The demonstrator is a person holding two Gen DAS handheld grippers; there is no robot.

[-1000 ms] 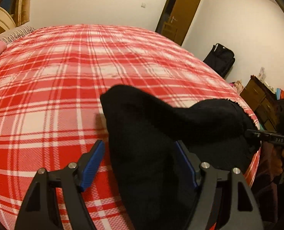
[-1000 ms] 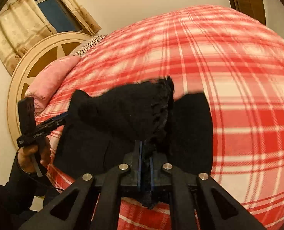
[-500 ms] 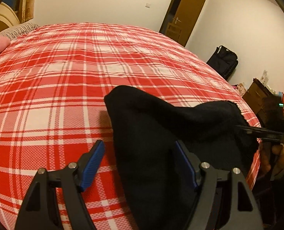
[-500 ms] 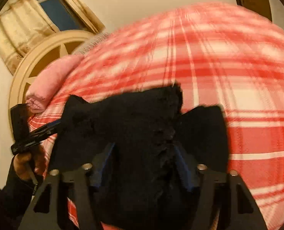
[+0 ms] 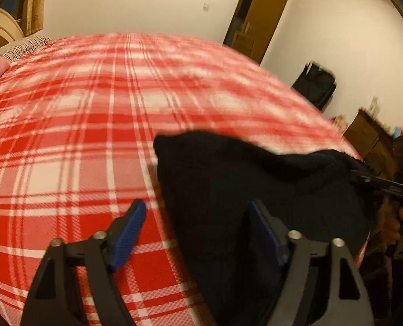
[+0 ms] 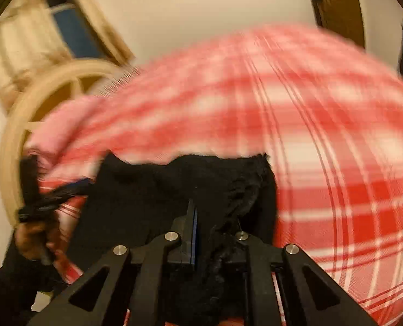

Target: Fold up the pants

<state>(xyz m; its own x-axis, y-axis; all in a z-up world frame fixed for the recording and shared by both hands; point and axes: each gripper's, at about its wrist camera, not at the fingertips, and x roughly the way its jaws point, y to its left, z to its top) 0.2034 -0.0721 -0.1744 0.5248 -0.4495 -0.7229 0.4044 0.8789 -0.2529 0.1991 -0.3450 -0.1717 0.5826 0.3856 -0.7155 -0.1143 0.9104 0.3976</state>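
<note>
Pants (image 5: 245, 190), black and bunched, lie near the bed's (image 5: 79, 125) near edge on its red-and-white plaid cover, with one rounded fold reaching toward the middle of the bed. The left gripper (image 5: 197, 226) has its blue-padded fingers (image 5: 128, 231) spread wide; one finger hangs over bare plaid and the other is over the dark cloth, gripping nothing. The right gripper (image 6: 216, 228) has its fingers drawn close together on a frayed, ruffled edge of the pants, which bunches up between them and spills back over the gripper's frame.

Around the bed, the left wrist view shows a brown door (image 5: 258, 16), a black bag (image 5: 315, 85) against the white wall and a wooden dresser (image 5: 370, 138) by the bed's corner. Only the right wrist view, which is heavily blurred, shows the curtained window (image 6: 71, 24), the round cream headboard (image 6: 24, 119) and a pink pillow (image 6: 62, 125). Each view catches the other hand gripping its handle at the frame's edge, partly masked by the pants.
</note>
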